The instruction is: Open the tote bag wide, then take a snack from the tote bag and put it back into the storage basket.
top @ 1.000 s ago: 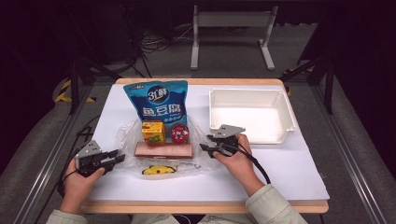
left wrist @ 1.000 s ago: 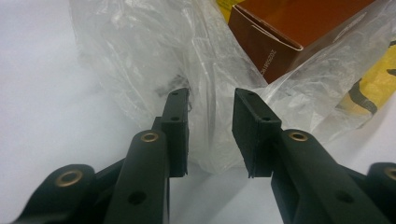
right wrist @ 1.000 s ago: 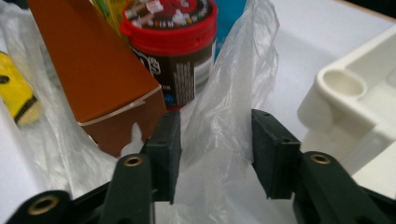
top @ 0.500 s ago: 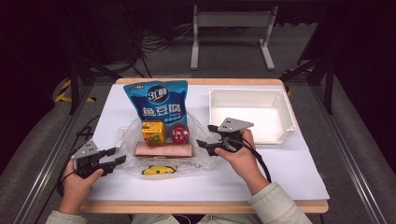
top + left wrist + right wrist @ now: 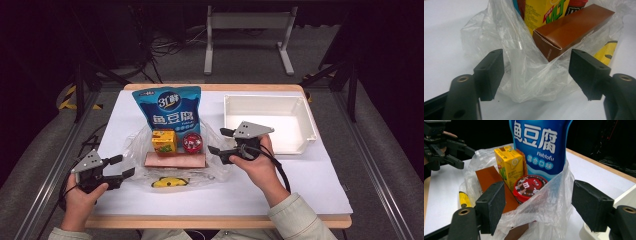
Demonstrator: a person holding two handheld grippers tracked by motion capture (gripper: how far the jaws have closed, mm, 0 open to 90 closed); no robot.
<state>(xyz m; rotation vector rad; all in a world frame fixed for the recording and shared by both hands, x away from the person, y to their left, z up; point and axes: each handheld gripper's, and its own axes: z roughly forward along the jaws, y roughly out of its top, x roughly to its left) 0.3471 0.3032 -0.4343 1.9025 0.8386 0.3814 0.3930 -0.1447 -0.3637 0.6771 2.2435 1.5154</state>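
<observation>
Closing on loose film alone risks tearing the plastic bag [image 5: 220, 167] at table centre or toppling the brown box [image 5: 571, 27] within it. The left gripper [image 5: 122, 167] is held wide open at the bag's left edge, and the right gripper [image 5: 216, 141] wide open at its right edge, with nothing grasped.

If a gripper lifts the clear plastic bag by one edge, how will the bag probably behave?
The plastic bag is thin and crumpled, so it will probably be floppy and stretch upward, not lift flat. The brown box and yellow carton rest on it, so they may slide or tip. The glossy film may slip between the jaws.
</observation>
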